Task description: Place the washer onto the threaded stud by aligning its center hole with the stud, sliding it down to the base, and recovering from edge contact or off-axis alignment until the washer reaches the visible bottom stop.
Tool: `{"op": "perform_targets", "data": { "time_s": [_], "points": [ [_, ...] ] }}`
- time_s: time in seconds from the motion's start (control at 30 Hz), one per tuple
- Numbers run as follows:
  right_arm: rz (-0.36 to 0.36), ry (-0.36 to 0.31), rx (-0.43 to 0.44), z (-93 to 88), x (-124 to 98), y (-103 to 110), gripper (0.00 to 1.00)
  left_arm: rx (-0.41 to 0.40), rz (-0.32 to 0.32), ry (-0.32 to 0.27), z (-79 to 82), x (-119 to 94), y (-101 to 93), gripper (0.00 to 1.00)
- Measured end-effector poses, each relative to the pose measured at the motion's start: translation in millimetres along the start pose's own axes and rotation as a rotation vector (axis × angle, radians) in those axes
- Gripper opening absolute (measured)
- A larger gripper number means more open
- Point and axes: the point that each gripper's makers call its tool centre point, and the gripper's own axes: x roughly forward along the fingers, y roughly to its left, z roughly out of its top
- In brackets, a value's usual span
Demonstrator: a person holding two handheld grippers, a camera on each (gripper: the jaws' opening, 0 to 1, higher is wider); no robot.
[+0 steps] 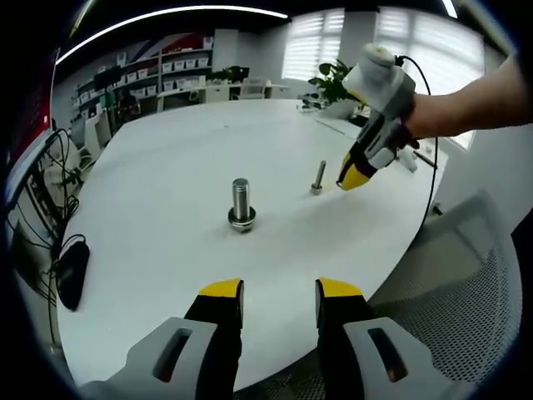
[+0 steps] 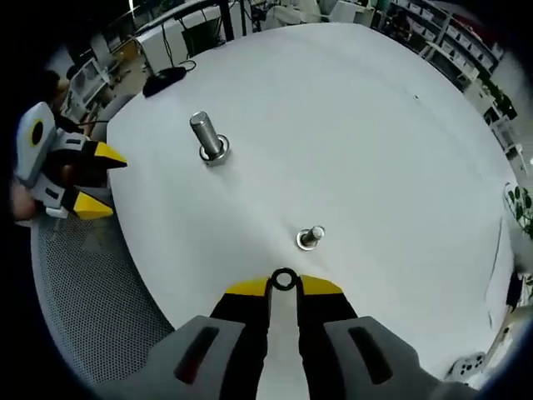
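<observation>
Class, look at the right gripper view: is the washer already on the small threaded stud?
No. The washer is pinched at the tips of the right hand-held gripper, apart from the small stud on the table.

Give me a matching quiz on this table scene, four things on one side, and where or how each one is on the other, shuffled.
1. washer
2. large stud
3. small stud
4. left gripper

a. open, holding nothing
b. upright just ahead of the right gripper
c. pinched between yellow tips
d. upright with a washer already at its base

Pairs: 1-c, 2-d, 3-b, 4-a
</observation>
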Motion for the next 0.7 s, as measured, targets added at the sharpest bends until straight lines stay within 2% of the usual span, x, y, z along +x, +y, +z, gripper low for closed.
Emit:
{"op": "perform_targets", "data": {
  "time_s": [0.33, 0.6, 0.7],
  "points": [
    [-0.013, -0.026, 0.017, 10.8, -8, -12, 0.14, -0.001, 0.002, 0.0, 0.0, 0, 0.6, 0.32],
    [-0.015, -0.035, 0.013, 16.3, -11, -13, 0.14, 0.0, 0.002, -0.003, 0.6, 0, 0.8, 0.32],
    [-0.008, -0.044, 0.037, 19.3, -14, -13, 0.14, 0.001, 0.001, -0.004, 0.6, 0, 1.0, 0.32]
  ]
}}
